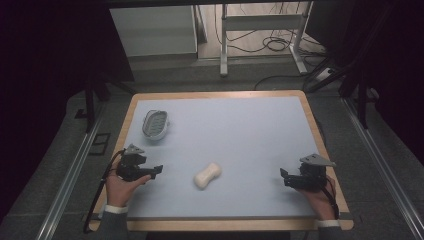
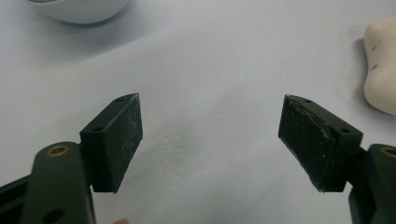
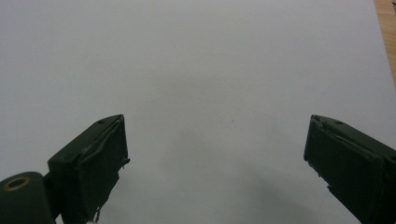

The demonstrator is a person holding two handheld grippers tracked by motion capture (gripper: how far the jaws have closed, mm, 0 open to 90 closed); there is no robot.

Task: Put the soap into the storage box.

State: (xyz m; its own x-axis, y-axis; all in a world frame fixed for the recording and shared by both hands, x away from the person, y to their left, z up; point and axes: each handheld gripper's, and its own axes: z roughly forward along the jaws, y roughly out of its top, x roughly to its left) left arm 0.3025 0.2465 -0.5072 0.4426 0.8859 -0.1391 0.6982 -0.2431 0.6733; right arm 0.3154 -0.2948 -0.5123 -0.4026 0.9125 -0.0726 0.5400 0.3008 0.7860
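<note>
A cream, peanut-shaped soap bar (image 1: pixel 207 175) lies on the pale blue mat near the front middle; its end shows at the right edge of the left gripper view (image 2: pixel 382 65). A white oval soap dish (image 1: pixel 154 124) with a slotted grey insert sits at the back left, and its rim (image 2: pixel 79 10) shows at the top of the left gripper view. My left gripper (image 1: pixel 159 170) rests at the front left, open and empty, pointing toward the soap. My right gripper (image 1: pixel 284 176) rests at the front right, open, with bare mat between its jaws (image 3: pixel 215 154).
The pale blue mat (image 1: pixel 240 135) covers a wooden table with a light rim (image 1: pixel 220 94). Beyond the far edge stand a white cabinet (image 1: pixel 155 30) and metal frame legs (image 1: pixel 223 40) with cables on the floor. Dark rails run along both sides.
</note>
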